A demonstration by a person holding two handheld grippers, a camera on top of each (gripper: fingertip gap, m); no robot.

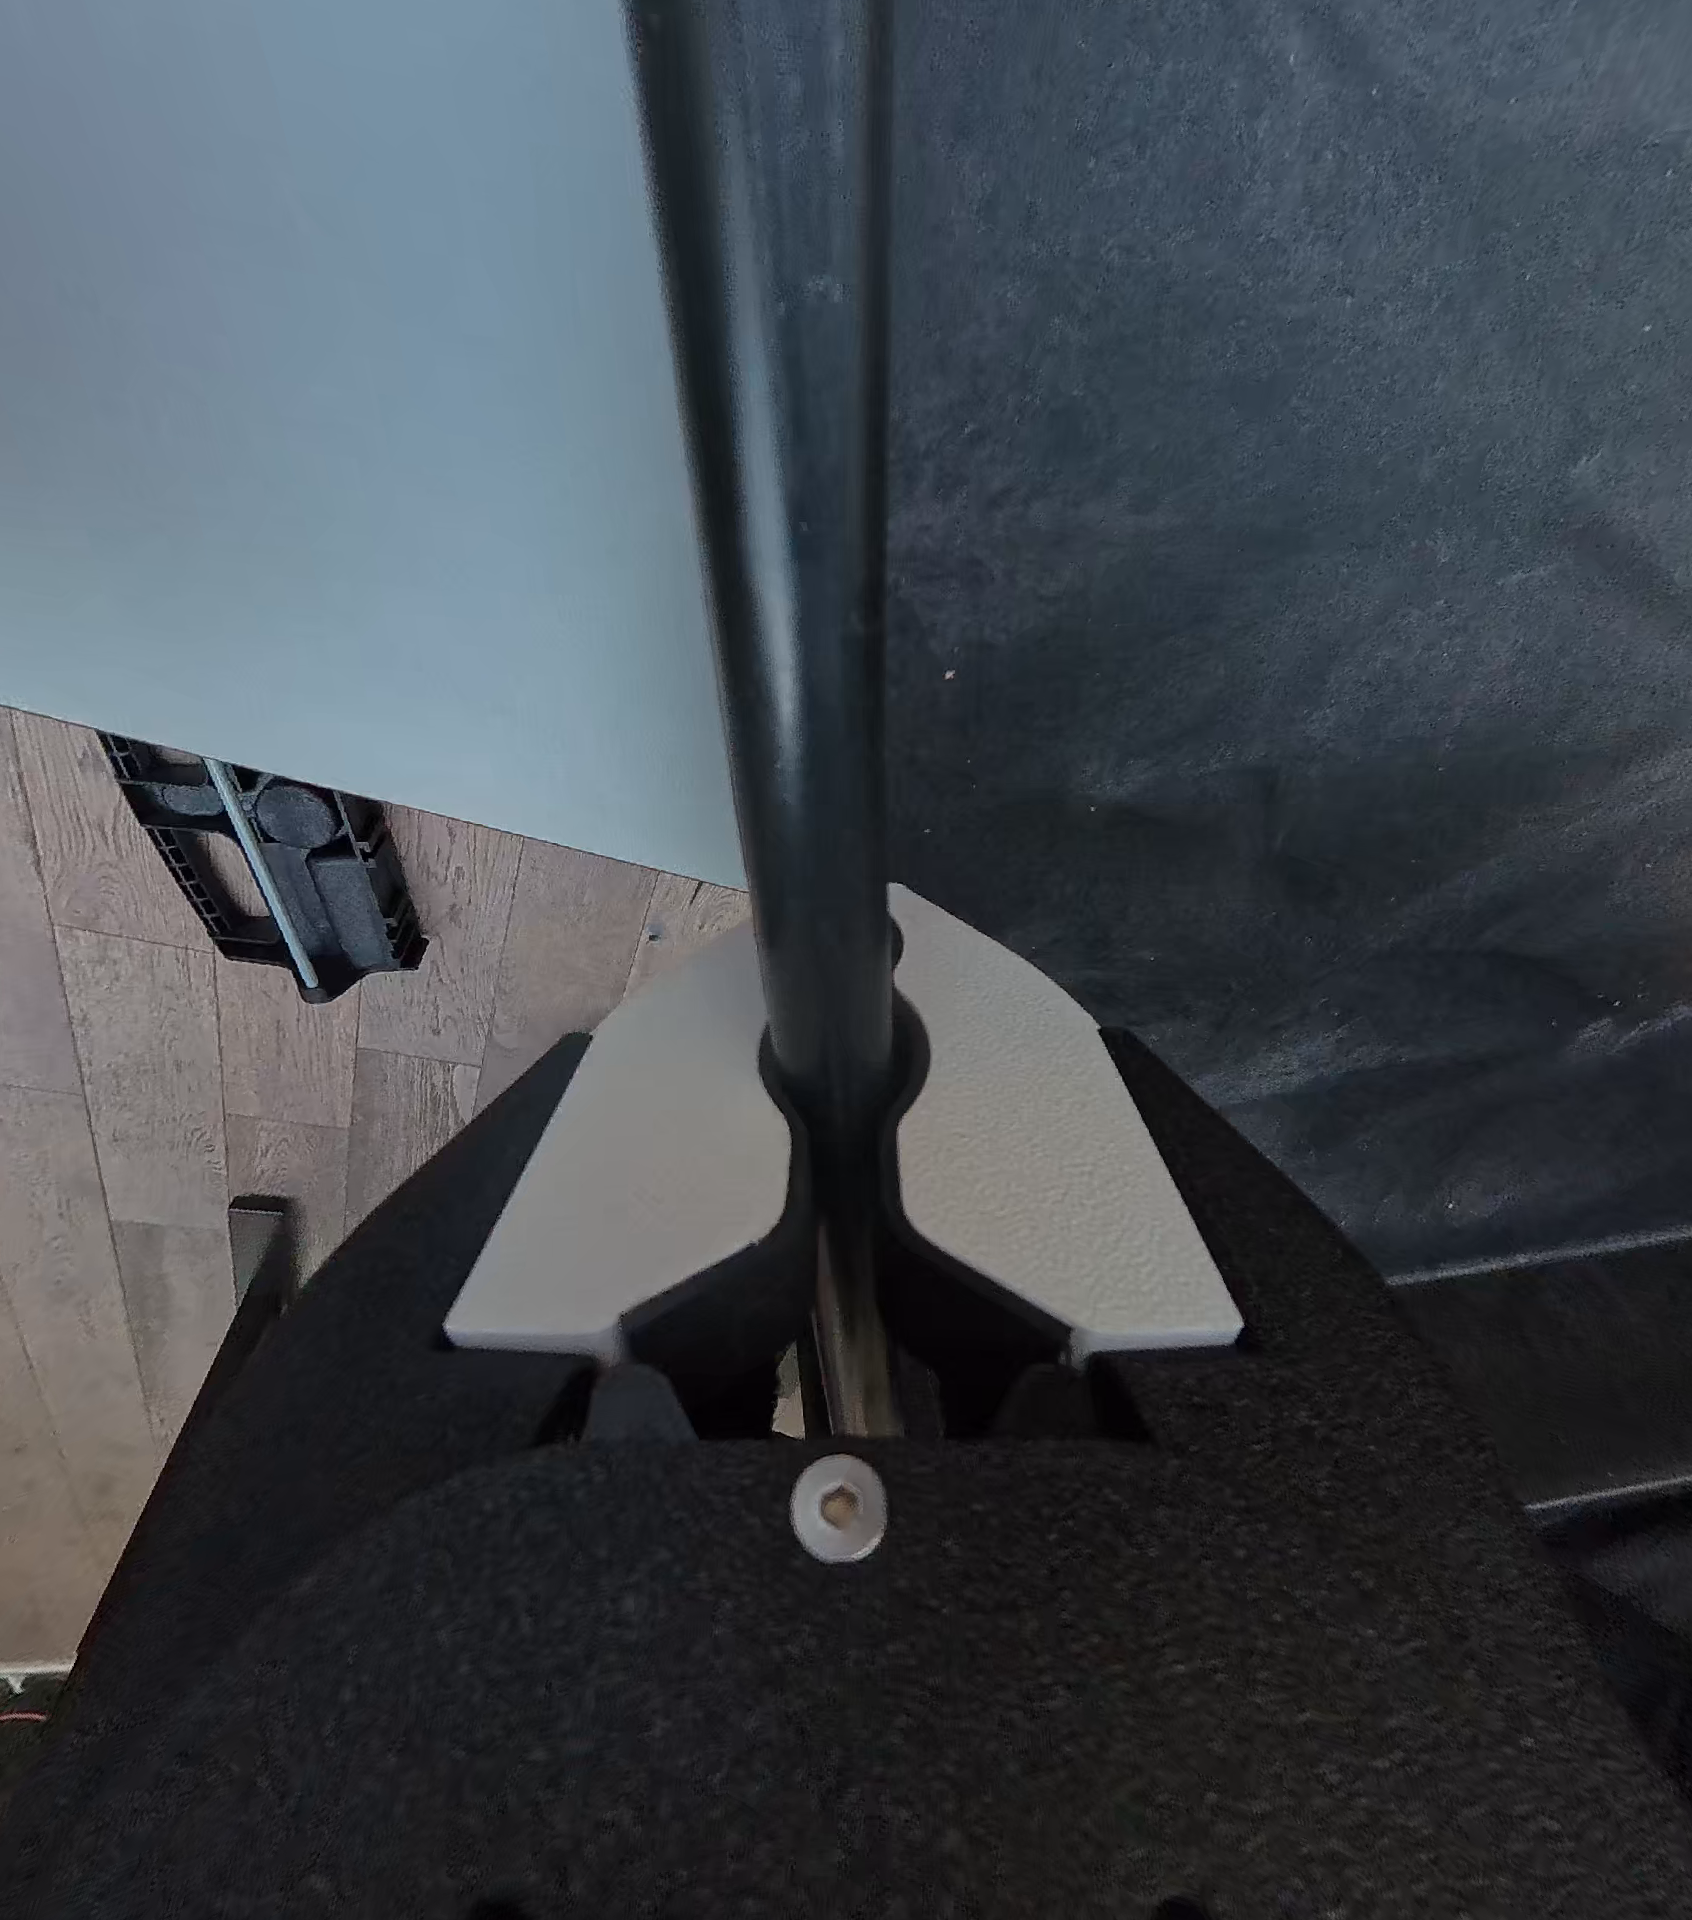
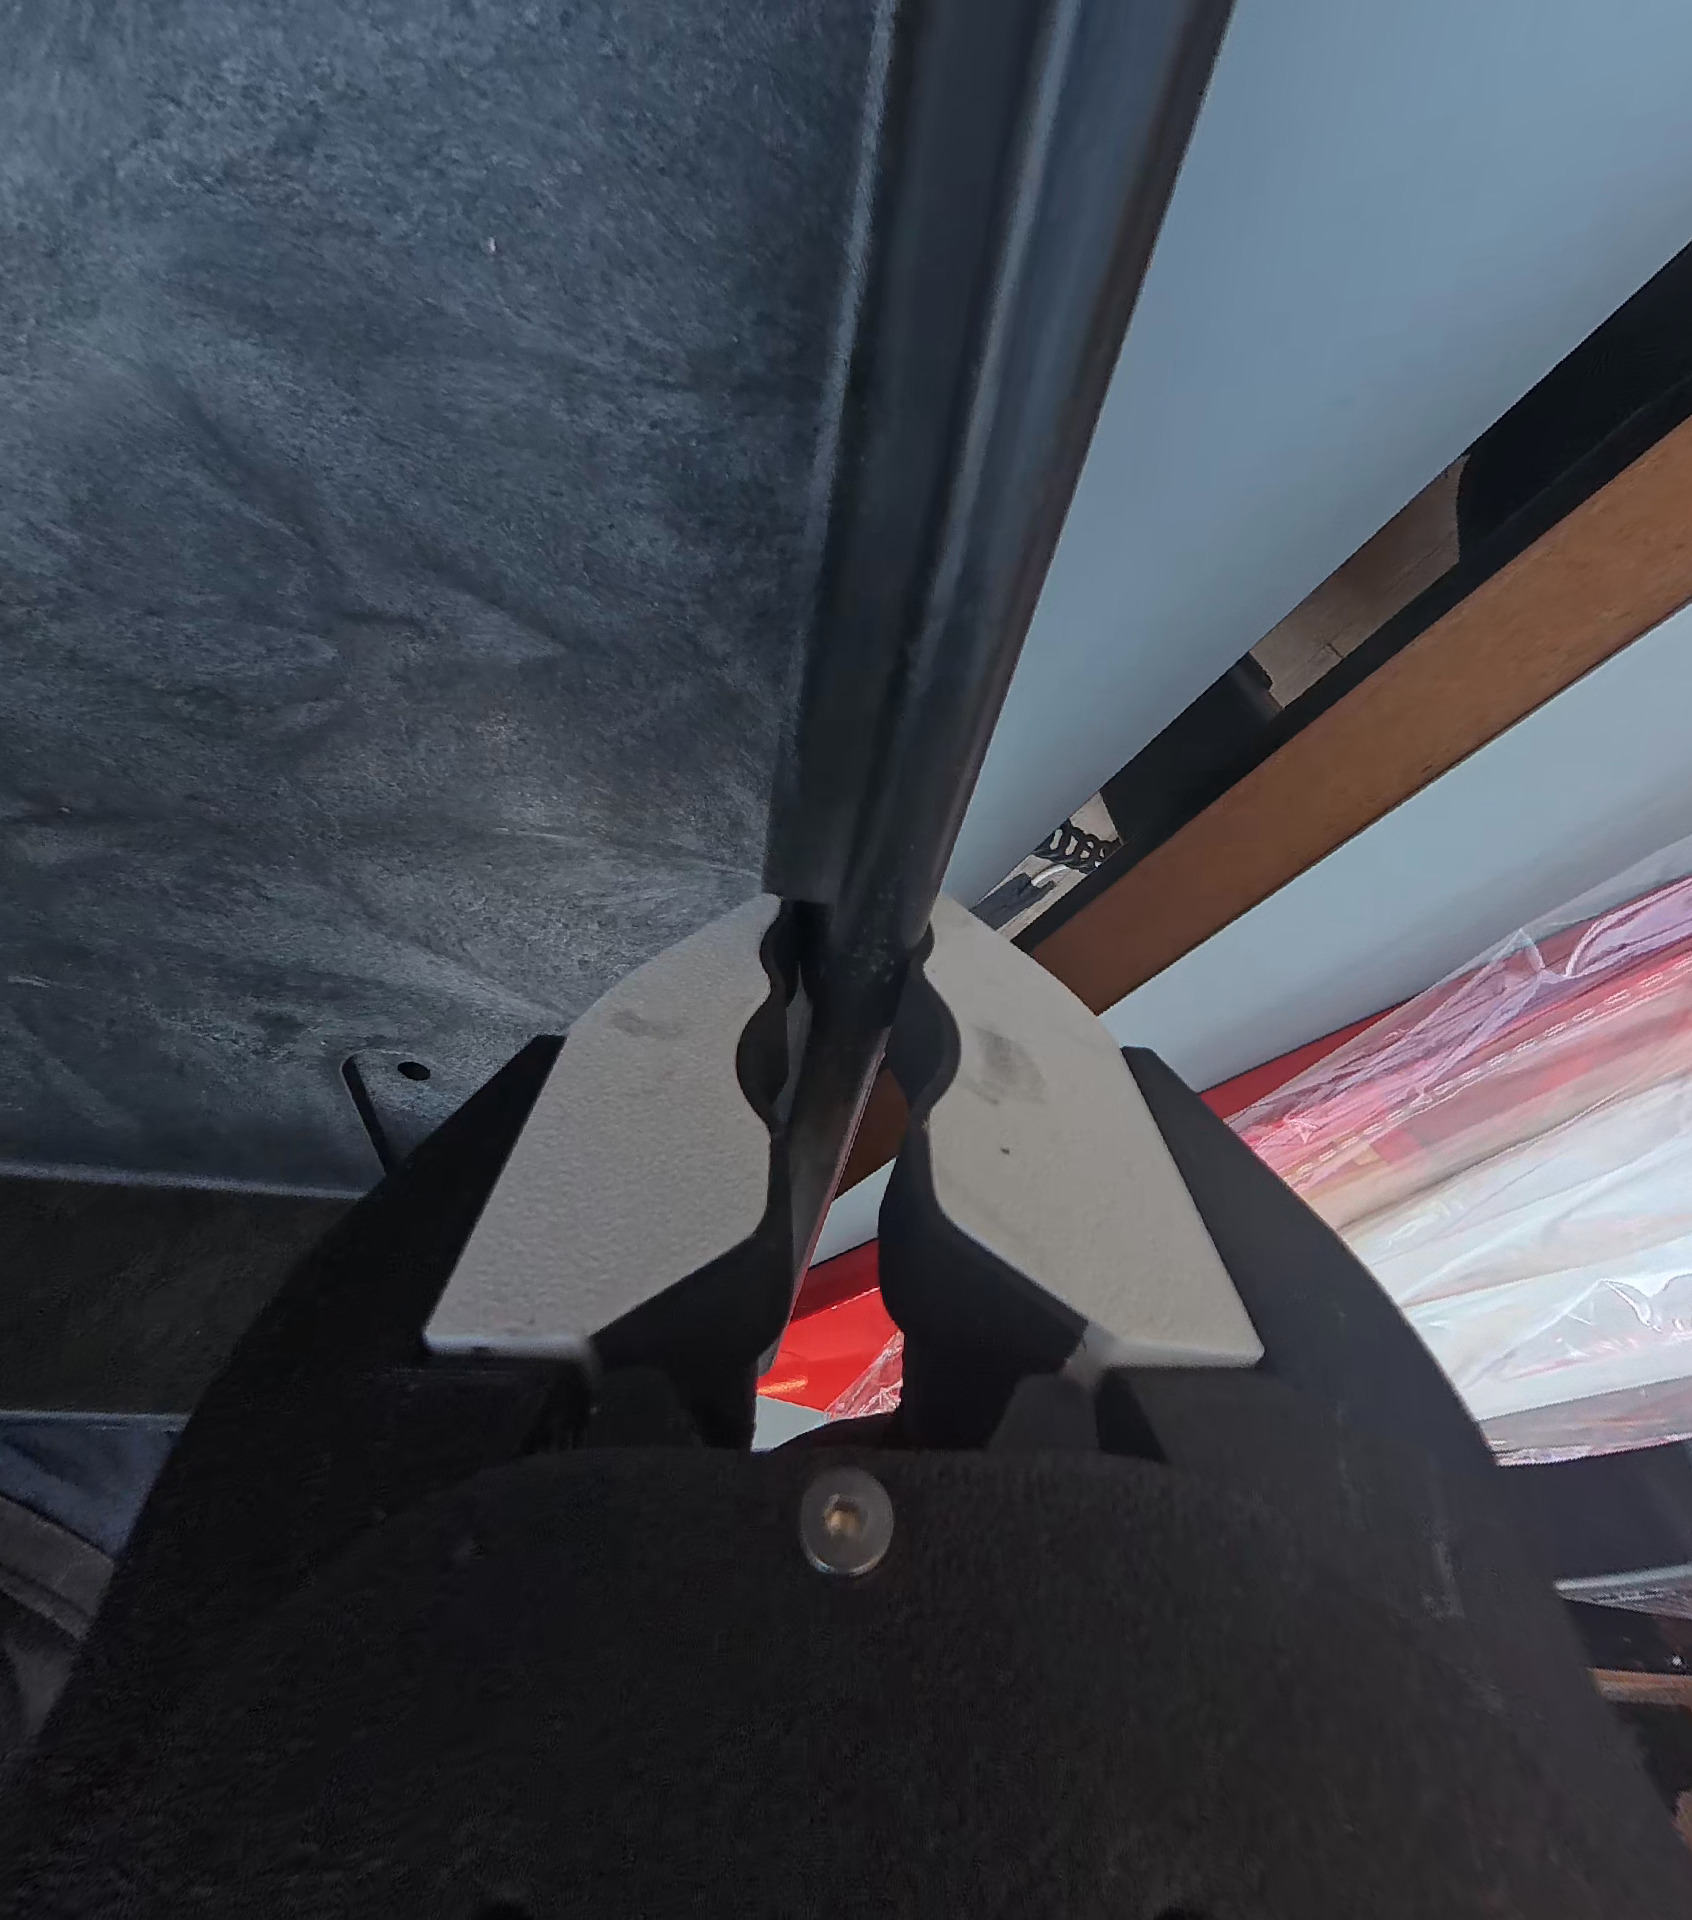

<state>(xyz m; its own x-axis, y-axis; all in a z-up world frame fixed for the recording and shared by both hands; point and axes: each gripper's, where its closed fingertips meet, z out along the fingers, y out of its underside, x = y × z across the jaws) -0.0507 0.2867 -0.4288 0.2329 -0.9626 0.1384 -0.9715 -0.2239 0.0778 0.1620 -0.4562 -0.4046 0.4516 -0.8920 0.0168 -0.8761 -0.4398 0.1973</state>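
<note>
Each tool is clamped on a rigid, smooth dark bar edging a dark felt sheet [image 1: 1341, 520]: the left tool [image 1: 837, 1049] on a round pole [image 1: 780, 520], the right tool [image 2: 847, 987] on a flatter rail [image 2: 956, 468].

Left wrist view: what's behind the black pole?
Behind the pole: a pale wall on its left and dark fabric on its right. Where they meet is hidden by the pole. The left gripper is shut on it.

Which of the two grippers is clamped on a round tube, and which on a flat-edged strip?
The left gripper is shut on the round black tube. The right gripper is shut on the angled dark metal strip, which shows flat faces and ridges.
</note>
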